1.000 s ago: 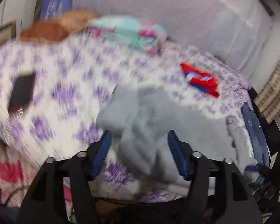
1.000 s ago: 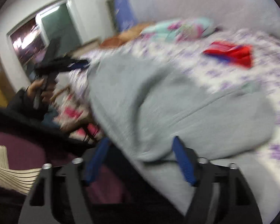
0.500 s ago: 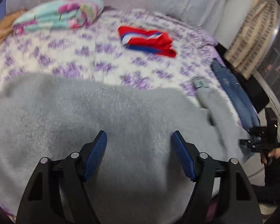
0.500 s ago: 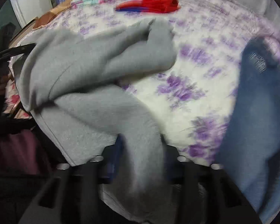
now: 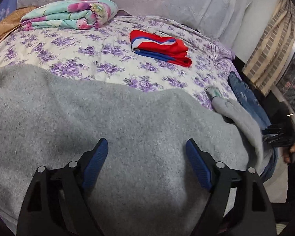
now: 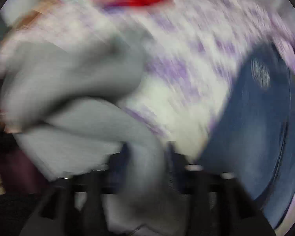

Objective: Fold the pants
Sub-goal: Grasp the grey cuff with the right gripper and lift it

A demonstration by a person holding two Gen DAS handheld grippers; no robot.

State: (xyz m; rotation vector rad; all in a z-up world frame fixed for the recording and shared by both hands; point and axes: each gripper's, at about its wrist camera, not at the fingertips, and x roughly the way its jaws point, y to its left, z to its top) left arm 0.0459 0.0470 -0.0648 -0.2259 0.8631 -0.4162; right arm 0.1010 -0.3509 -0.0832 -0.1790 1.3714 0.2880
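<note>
Grey fleece pants (image 5: 112, 122) lie spread over the near part of the bed. My left gripper (image 5: 147, 153) is open, its blue pads just above the grey fabric, holding nothing. In the blurred right wrist view, my right gripper (image 6: 147, 153) is shut on a bunched leg of the grey pants (image 6: 72, 90), which runs between its jaws. The right gripper also shows at the far right of the left wrist view (image 5: 279, 137), at the end of a grey leg.
A folded red, white and blue garment (image 5: 159, 47) lies mid-bed. A folded floral blanket (image 5: 69, 15) sits at the back left. Blue jeans (image 5: 245, 100) lie at the bed's right edge, also in the right wrist view (image 6: 255, 118). Pillows and a curtain stand behind.
The right gripper closed on the grey pant leg and is moving fast. The left gripper swung over the spread pants and stays open.
</note>
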